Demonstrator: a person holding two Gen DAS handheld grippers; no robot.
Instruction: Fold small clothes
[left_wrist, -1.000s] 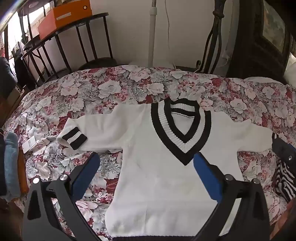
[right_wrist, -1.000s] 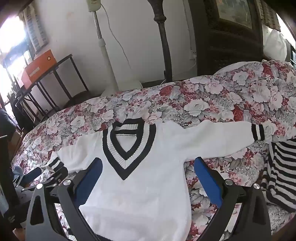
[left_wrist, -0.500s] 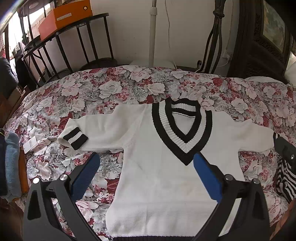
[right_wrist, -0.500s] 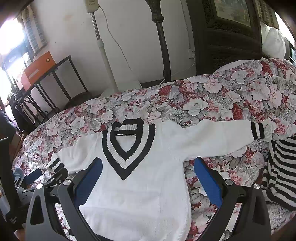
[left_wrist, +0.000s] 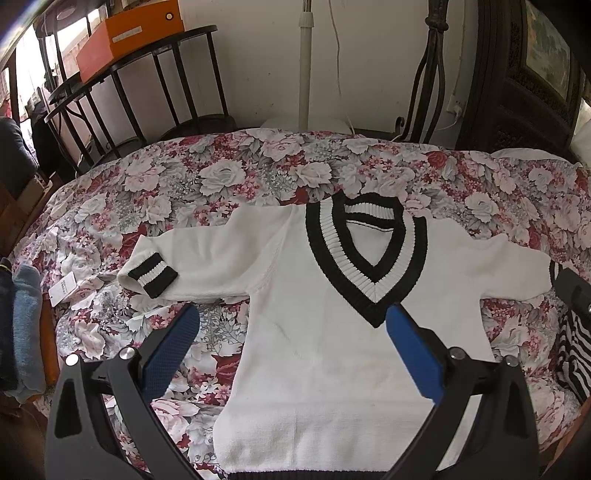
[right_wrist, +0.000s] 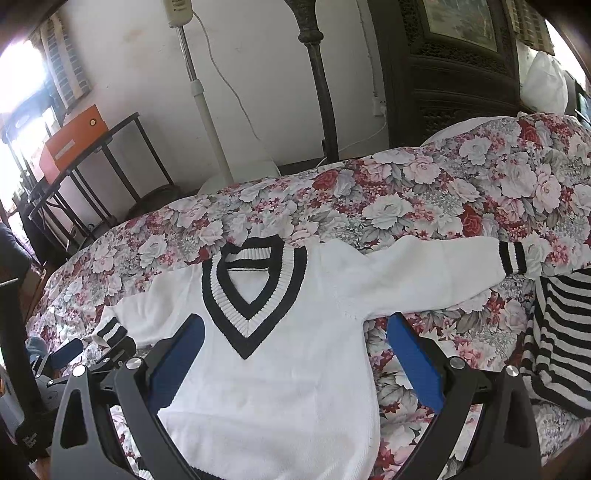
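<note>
A small white knitted sweater with a black-and-white ribbed V-neck (left_wrist: 332, 332) lies face up, both sleeves stretched out sideways, on a bedspread printed with red, pink and grey roses (left_wrist: 229, 173), filling the centre and lower middle of both frames. In the left wrist view the left gripper (left_wrist: 291, 325) hangs above the sweater's body with its blue-padded fingers (left_wrist: 170, 350) spread wide and nothing between them; one pad sits over bare bedspread at lower left, the other over the white knit just below the point of the V. The right wrist view shows the right gripper (right_wrist: 295, 332) likewise spread apart and empty, its left pad over the sweater's chest, its right pad over the bedspread under the outstretched sleeve. Only the left view shows the striped cuff of the sleeve at frame left (left_wrist: 151, 275) clearly, along with a white paper tag (left_wrist: 62, 291) and a folded pale blue cloth (left_wrist: 26, 325) at the left edge. Only the right view shows the other cuff (right_wrist: 511, 256) in full, touching a black-and-white striped garment (right_wrist: 561, 332) at frame right, and the left gripper itself (right_wrist: 92, 350) low at the left edge near the far cuff. An orange box (left_wrist: 129, 37) on a dark metal rack sits at upper left in both.
</note>
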